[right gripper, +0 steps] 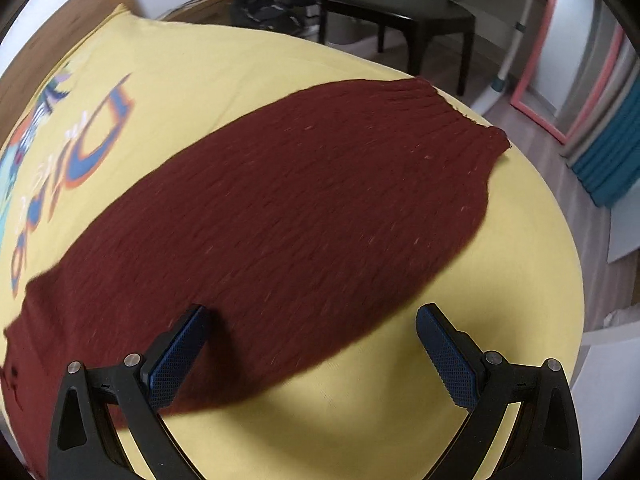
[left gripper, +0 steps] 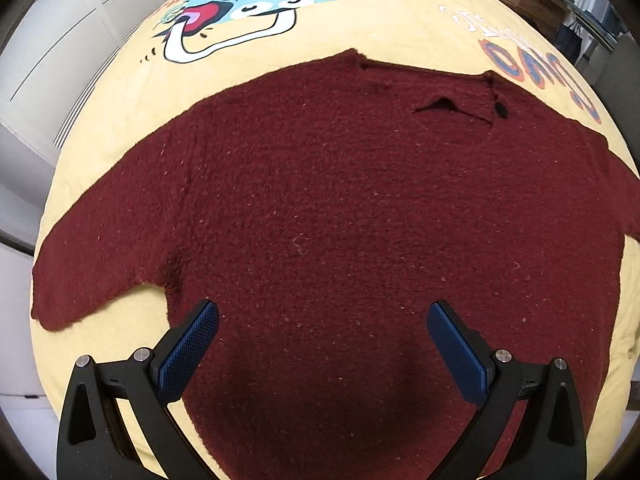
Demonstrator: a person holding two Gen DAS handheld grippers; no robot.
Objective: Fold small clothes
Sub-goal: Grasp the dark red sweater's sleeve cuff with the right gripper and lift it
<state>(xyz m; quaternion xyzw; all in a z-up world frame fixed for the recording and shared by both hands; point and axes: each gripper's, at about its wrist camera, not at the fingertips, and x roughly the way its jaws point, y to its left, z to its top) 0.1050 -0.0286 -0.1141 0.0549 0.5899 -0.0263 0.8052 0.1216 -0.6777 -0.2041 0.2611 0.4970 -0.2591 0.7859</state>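
While both grippers hang above it, the yellow bedspread (left gripper: 400,20) fills most of each view, its cartoon print (left gripper: 240,8) up at the far end and blue-and-orange lettering (left gripper: 536,68) off to the right in the left wrist view. Spread flat on that cover is the dark red knitted sweater (left gripper: 340,200), neckline (left gripper: 440,96) pointing away and a sleeve (left gripper: 100,264) reaching out to the left. Over on the right wrist view, the other sleeve (right gripper: 320,200) runs away from the camera, ribbed cuff (right gripper: 460,112) lying near the bed's far edge. Left gripper (left gripper: 322,320) now: jaws spread wide, nothing between them, hovering over the sweater's lower body. Right gripper (right gripper: 312,324) is just as wide and holds nothing, one blue pad (right gripper: 180,352) above the sleeve, the other pad (right gripper: 448,356) above bare yellow cover. Beyond the bed, a dark chair (right gripper: 420,20) stands on the floor.
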